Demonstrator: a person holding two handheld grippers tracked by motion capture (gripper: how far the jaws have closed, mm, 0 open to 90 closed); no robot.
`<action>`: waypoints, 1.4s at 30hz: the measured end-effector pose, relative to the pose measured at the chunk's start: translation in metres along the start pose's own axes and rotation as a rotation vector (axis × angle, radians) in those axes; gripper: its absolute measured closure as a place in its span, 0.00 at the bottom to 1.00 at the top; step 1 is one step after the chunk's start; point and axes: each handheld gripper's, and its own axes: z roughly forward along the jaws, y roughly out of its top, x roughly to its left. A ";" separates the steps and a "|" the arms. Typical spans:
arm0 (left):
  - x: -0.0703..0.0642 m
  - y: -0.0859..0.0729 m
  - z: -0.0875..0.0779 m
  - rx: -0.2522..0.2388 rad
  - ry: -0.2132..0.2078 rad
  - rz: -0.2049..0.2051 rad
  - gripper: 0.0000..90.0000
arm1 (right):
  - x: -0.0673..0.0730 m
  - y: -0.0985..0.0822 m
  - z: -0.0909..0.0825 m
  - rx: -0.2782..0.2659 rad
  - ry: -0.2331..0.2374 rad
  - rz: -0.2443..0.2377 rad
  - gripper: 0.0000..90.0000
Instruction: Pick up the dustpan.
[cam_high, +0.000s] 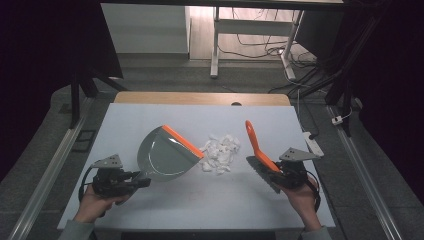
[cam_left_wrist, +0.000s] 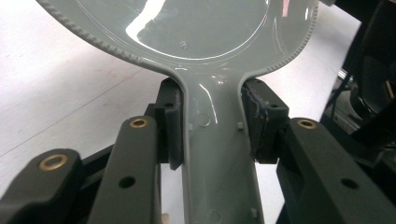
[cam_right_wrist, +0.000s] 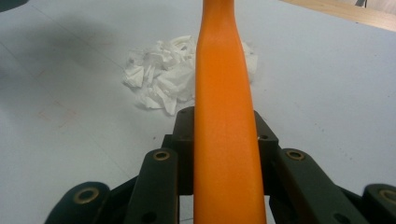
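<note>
My left gripper (cam_high: 145, 182) clamps the grey dustpan (cam_high: 167, 154) by its handle, its orange lip beside the paper scraps (cam_high: 220, 152) mid-table. My right gripper (cam_high: 277, 175) grips the orange brush (cam_high: 259, 150), just right of the scraps.

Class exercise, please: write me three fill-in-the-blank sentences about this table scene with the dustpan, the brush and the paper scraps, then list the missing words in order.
1. The left gripper is shut on the handle of the grey ____.
2. The right gripper grips a brush whose handle is coloured ____.
3. The pile of white paper scraps lies on the table between the dustpan and the ____.

Missing words: dustpan; orange; brush
</note>
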 end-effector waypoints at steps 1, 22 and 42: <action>-0.001 0.000 0.001 0.006 -0.001 0.004 0.68 | 0.000 0.000 0.000 -0.001 0.003 0.001 0.79; -0.016 -0.001 0.016 0.158 -0.109 0.144 0.68 | -0.002 -0.001 0.002 0.000 0.002 0.008 0.79; -0.006 -0.012 0.021 0.313 0.000 0.098 0.68 | -0.003 -0.003 0.006 0.020 -0.005 0.008 0.79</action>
